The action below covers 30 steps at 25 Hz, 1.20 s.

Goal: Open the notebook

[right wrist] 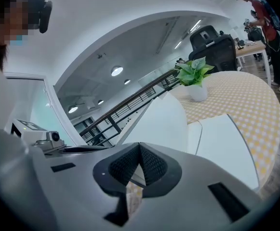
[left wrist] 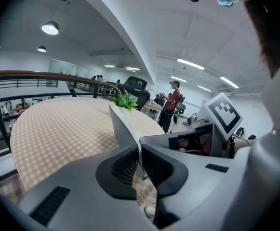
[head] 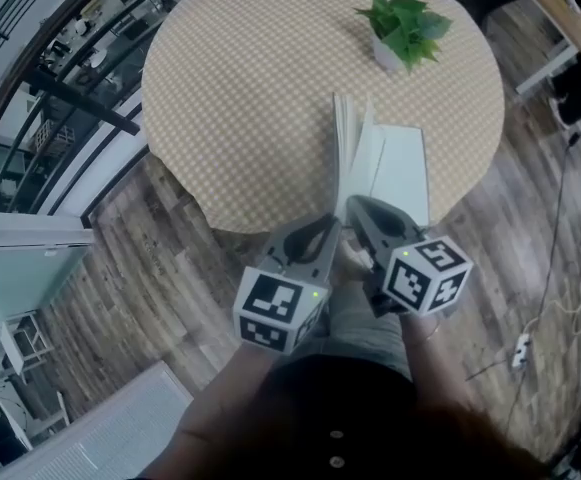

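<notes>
Round table (head: 250,88) w/ checked cloth fills the top of the head view; its far rim is cut off by the frame. Notebook (head: 395,168) lies at the table's near edge, right of centre, partly open: a sheaf of pages stands up on its left side, the right part lies flat. Its near corner is hidden under the two gripper bodies. L gripper (head: 328,226) is closed on the raised leaf; in its own view a thin sheet runs edge-on between the pads. R gripper (head: 362,213), just beside it, pinches a white page corner, jaws nearly meeting. Cover or page in either grip — can't tell. Plant (head: 405,23) in a white pot stands beyond the notebook, apart from it. Arms at the bottom are dark and blurred.
</notes>
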Tool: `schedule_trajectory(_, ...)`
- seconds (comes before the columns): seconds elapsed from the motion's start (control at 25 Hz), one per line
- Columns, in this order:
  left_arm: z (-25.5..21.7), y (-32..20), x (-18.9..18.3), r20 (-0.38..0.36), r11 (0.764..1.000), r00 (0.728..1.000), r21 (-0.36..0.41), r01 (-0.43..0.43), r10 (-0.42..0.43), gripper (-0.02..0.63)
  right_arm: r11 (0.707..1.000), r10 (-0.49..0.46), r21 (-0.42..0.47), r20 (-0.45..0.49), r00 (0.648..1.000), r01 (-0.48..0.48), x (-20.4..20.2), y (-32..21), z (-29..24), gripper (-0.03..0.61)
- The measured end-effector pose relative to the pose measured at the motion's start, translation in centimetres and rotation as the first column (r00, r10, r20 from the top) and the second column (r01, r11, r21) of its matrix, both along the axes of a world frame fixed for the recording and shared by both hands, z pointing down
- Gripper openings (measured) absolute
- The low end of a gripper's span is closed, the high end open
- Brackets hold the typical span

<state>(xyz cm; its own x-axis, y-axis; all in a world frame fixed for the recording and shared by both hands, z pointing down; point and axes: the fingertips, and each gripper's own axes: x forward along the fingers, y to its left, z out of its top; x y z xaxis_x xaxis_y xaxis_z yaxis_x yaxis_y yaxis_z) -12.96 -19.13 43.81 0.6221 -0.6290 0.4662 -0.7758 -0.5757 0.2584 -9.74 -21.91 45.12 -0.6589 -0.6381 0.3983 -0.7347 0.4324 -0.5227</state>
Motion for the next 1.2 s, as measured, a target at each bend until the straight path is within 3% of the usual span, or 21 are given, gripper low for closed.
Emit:
schedule_trajectory(0.72,4.7,1.2,-5.6,-0.033,0.986,0.996,-0.142,0.082,-0.087,0.032,0.996,-0.080,-0.048,-0.063,0.995,0.077,-4.8,2.0,3.0,0.011)
schedule_trajectory(1.2,10.3,2.4,-7.9,-0.039,0.943,0.988,-0.307,0.131,-0.150,0.032,0.979,-0.172,-0.131,-0.129,0.977,0.155,-7.1,3.3,5.7,0.011)
